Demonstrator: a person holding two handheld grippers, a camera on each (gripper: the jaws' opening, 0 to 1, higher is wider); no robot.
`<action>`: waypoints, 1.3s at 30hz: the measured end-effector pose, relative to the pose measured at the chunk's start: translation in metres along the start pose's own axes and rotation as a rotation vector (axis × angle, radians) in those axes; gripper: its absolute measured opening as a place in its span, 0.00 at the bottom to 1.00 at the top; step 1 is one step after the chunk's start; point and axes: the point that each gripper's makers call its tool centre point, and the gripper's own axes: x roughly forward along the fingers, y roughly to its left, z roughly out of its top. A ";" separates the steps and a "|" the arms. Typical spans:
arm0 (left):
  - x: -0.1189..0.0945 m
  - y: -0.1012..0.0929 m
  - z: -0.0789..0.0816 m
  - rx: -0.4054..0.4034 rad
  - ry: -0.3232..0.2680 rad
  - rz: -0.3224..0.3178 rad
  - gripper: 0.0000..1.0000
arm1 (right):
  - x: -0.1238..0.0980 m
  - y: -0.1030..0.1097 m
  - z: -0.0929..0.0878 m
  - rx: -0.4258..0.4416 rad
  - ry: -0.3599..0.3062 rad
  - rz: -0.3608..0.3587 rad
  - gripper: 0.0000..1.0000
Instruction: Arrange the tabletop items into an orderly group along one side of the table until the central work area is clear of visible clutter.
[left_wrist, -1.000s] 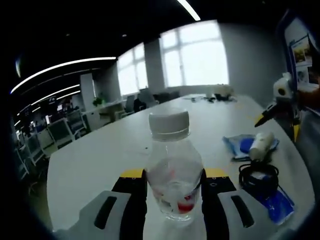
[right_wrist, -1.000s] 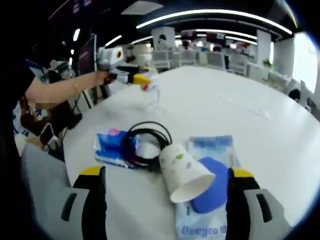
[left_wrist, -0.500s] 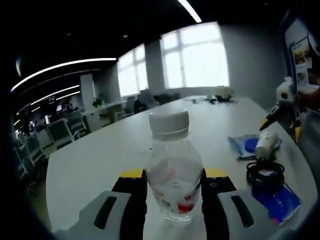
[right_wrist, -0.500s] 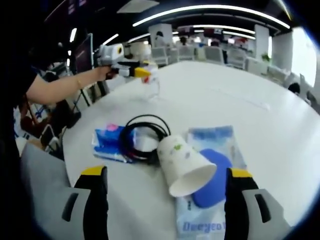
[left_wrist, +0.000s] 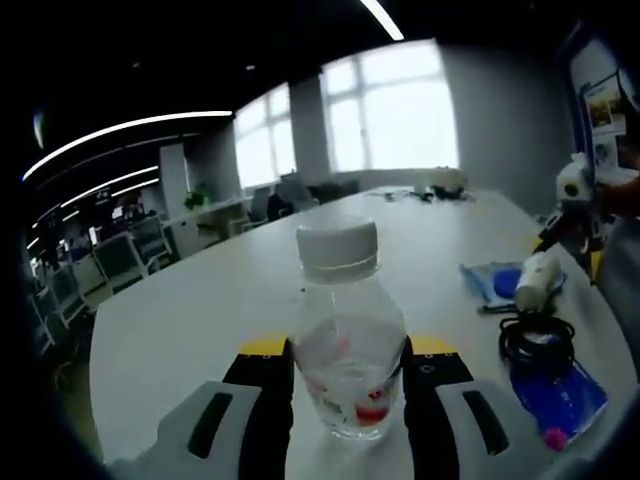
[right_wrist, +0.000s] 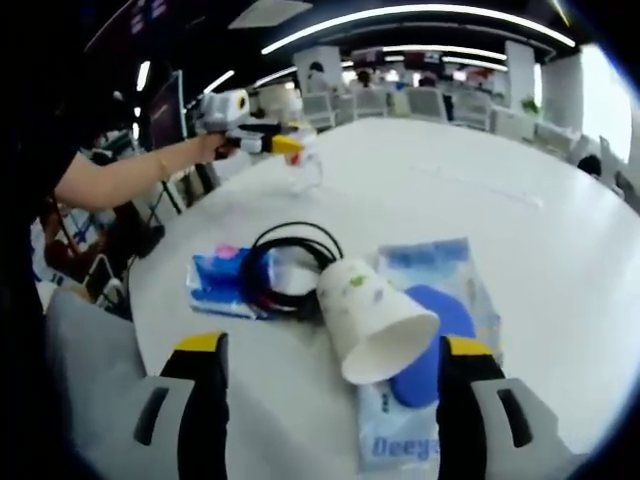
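My left gripper (left_wrist: 348, 352) is shut on a clear plastic bottle (left_wrist: 345, 330) with a white cap, held upright over the white table (left_wrist: 200, 320). In the right gripper view that same gripper (right_wrist: 283, 147) holds the bottle (right_wrist: 306, 172) near the table's far left edge. A white paper cup (right_wrist: 376, 320) lies on its side, mouth toward me, just ahead of my right gripper (right_wrist: 335, 385), whose jaws stand wide open on either side of it. The cup rests partly on a blue packet (right_wrist: 445, 290). In the left gripper view the right gripper (left_wrist: 572, 215) hovers by the cup (left_wrist: 537, 280).
A black cable coil (right_wrist: 285, 272) lies on a blue tissue pack (right_wrist: 218, 280) left of the cup. A person's arm (right_wrist: 125, 178) reaches in from the left. Office chairs (right_wrist: 430, 115) line the table's far side. A wide bare stretch of table (right_wrist: 480, 190) lies beyond.
The right gripper has come closer to the cup, which now sits larger between its jaws. The left gripper keeps hold of the bottle, its view turned slightly.
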 end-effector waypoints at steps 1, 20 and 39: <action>-0.001 0.000 -0.001 0.017 -0.003 0.001 0.40 | 0.000 0.000 -0.001 0.000 0.002 0.001 0.83; -0.002 0.006 0.001 -0.047 -0.050 0.041 0.64 | 0.005 -0.002 0.002 0.097 -0.050 0.022 0.68; -0.024 -0.020 0.029 -0.084 -0.079 0.104 1.00 | 0.011 -0.005 0.009 0.158 -0.133 0.019 0.51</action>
